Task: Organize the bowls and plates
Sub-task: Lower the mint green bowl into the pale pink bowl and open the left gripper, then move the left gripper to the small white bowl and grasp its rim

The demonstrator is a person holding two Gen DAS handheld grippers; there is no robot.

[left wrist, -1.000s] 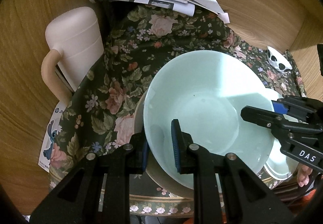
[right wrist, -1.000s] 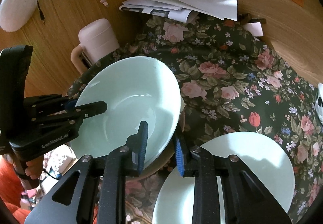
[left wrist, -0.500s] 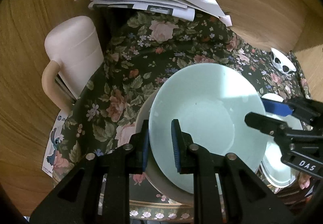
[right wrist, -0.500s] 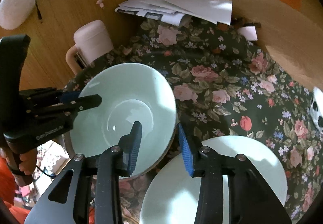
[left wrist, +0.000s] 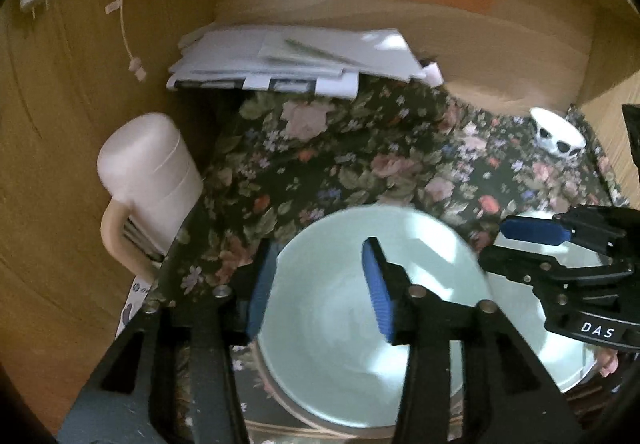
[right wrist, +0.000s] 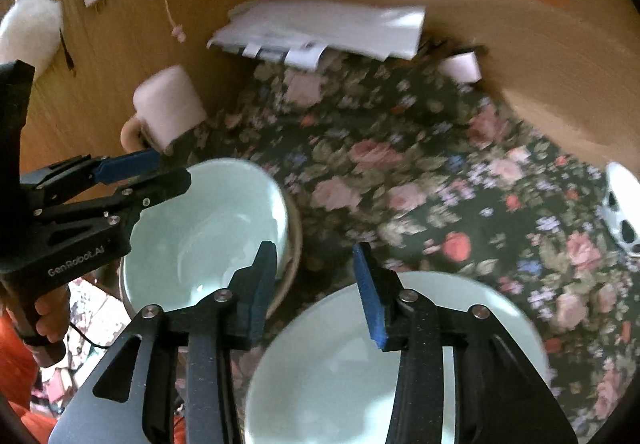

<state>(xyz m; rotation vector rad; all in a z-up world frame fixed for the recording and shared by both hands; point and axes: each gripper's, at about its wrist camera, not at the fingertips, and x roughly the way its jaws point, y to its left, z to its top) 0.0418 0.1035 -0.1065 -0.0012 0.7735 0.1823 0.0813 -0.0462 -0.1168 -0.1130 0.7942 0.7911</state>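
Two pale green pieces: one bowl [left wrist: 360,344] nested in a beige dish [right wrist: 294,244] on the floral cloth [left wrist: 340,172], one plate [right wrist: 352,364] just beside it. My left claw [left wrist: 320,284] has just been opening, pads straddling the bowl's rim, clear of it. My right claw [right wrist: 316,284] has just been opening too, empty between bowl and plate. Beyond: pink jug [left wrist: 148,172], papers [left wrist: 296,60], small spotted bowl [left wrist: 558,132].

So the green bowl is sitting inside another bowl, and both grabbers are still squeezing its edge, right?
Not quite. The green bowl does sit inside another bowl, but neither grabber is squeezing it. The left gripper and the right gripper have just been opening, and their pads stand clear of the rim. Both wrist views show it.
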